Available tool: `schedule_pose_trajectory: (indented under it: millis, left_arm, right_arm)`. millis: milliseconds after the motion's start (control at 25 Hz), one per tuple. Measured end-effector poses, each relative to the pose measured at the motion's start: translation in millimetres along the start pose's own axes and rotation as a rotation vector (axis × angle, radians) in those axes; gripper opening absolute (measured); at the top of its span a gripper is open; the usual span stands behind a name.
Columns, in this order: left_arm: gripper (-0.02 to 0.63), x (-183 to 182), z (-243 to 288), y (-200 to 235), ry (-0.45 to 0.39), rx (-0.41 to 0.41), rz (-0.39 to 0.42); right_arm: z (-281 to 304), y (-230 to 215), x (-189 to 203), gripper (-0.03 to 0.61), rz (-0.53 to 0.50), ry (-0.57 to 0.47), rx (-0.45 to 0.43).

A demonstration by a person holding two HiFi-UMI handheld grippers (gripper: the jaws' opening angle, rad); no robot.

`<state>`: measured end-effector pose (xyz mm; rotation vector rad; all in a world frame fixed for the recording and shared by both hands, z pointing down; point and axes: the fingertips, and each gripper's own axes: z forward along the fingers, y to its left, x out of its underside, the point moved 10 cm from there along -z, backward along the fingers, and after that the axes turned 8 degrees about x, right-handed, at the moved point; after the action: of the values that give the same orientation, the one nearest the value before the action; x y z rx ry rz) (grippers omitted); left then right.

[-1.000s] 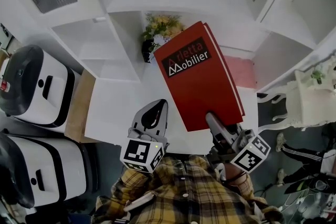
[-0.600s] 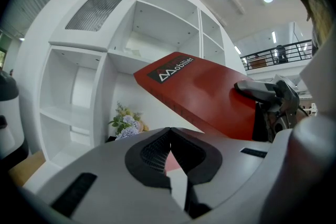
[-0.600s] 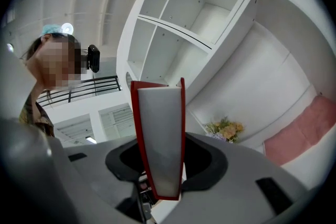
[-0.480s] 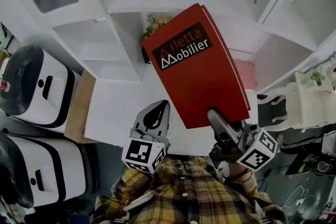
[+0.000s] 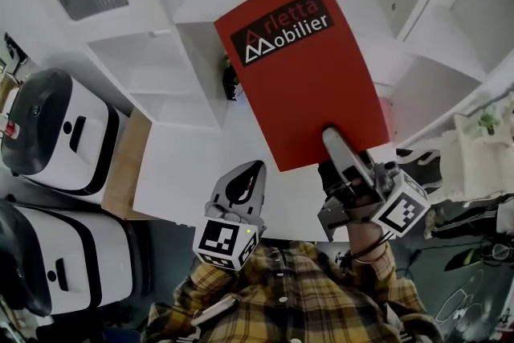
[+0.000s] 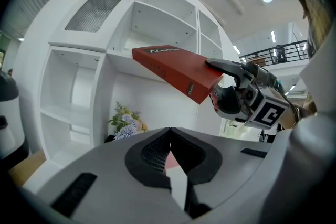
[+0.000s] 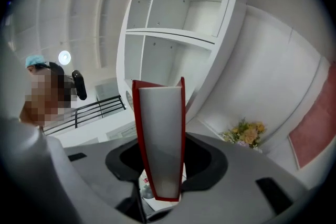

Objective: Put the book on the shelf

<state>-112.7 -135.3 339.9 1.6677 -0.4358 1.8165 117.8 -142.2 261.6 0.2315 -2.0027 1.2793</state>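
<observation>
Update: pinching book (image 5: 309, 68) by its near edge in right gripper (image 5: 333, 144), aiming at shelf (image 5: 201, 8), parking closed, empty left gripper (image 5: 255, 169) low.

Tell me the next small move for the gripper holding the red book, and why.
Probably push the red book forward into an open shelf compartment. The right gripper is clamped on its near edge, and the book hangs tilted in front of the shelf, apparently not yet inside any compartment.
</observation>
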Motion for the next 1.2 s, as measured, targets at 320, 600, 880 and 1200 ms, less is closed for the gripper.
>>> schedule_pose_trajectory:
  millis: [320, 600, 880, 1200]
  left_arm:
    - [0.020, 1, -6, 0, -0.001, -0.017, -0.003]
    - [0.020, 2, -7, -1, -0.001, -0.022, -0.004]
    - [0.020, 1, -4, -2, 0.002, -0.028, 0.007]
    - [0.020, -3, 8, -2, 0.009, -0.014, 0.025]
  right_arm:
    - [16, -8, -18, 0.173, 0.179, -0.119, -0.007]
    - [32, -21, -32, 0.173, 0.264, -0.170, 0.030]
    - [52, -28, -40, 0.175, 0.326, -0.194, 0.036]
    - [72, -35, -55, 0.175, 0.405, -0.237, 0.056]
